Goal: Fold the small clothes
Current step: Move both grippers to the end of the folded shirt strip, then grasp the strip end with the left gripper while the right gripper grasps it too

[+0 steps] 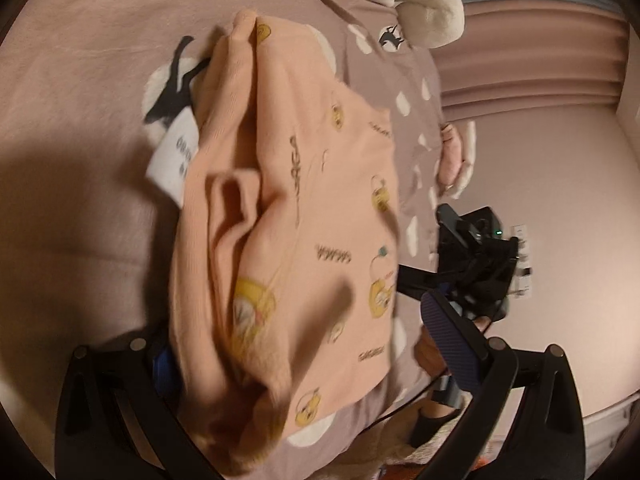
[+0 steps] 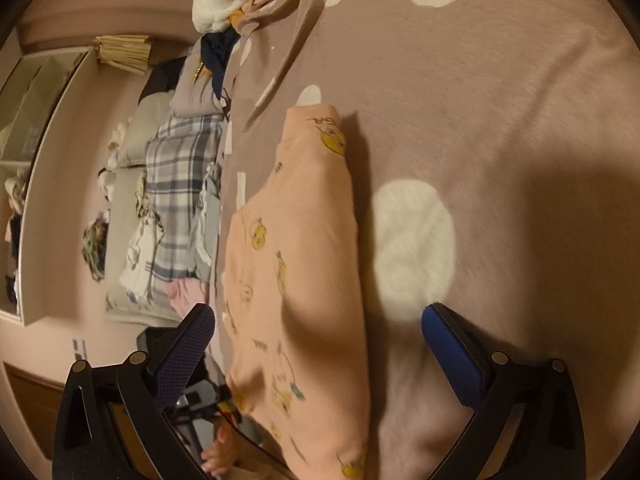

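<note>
Basically soft, light peach top [image 1: 304,216] lies part-folded near the bed [image 2: 500,100] edge, so pinch it at hem corners; left tool [image 1: 304,344] w/ fingers spread astride it, right tool [image 2: 320,356] likewise released.

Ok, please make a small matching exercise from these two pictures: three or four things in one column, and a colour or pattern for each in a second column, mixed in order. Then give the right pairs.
Column one:
1. small garment
2. bedspread
3. label on the garment
4. folded blanket beside the bed

Column two:
A. grey-and-white plaid
B. peach with yellow cartoon prints
C. white with dark lettering
D. dusty mauve with white dots

Right pairs: 1-B, 2-D, 3-C, 4-A
</note>
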A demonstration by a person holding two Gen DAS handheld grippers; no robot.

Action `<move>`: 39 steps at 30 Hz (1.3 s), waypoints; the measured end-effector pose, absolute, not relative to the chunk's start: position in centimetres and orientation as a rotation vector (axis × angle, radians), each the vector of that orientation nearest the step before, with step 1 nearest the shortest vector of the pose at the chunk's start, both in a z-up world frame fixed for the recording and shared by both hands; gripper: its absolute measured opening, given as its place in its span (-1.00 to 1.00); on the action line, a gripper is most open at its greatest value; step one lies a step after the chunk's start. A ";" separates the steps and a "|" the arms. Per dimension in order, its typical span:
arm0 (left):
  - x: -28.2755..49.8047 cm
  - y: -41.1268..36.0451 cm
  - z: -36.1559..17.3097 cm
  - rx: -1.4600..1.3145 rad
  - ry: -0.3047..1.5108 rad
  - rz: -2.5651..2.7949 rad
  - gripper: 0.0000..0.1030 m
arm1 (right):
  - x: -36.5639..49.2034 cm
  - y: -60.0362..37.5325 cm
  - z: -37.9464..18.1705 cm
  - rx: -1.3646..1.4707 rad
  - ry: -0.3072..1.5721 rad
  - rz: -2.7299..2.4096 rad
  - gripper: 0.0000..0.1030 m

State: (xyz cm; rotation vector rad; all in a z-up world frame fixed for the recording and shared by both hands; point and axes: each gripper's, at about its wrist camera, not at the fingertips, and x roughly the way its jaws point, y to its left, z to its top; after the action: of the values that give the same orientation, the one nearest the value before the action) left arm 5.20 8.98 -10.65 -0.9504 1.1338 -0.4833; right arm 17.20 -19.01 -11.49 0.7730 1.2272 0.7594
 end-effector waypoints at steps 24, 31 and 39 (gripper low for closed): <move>2.9 4.6 -7.0 -0.363 1.059 -0.168 -0.50 | 16.5 -15.2 -9.0 0.434 1.146 0.659 -0.51; 2.2 3.9 -4.4 -0.351 0.990 -0.190 -0.51 | 15.4 -15.2 -5.7 0.405 1.063 0.678 -0.52; 1.6 0.1 -1.6 -0.272 0.937 -0.233 -0.51 | 13.7 -16.6 -2.0 0.352 0.976 0.656 -0.52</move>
State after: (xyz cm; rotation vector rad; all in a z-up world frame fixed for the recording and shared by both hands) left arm 1.55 0.09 -1.56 -0.2721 0.9369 -0.2326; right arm 13.72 -16.64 -2.02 0.3522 0.9763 0.6565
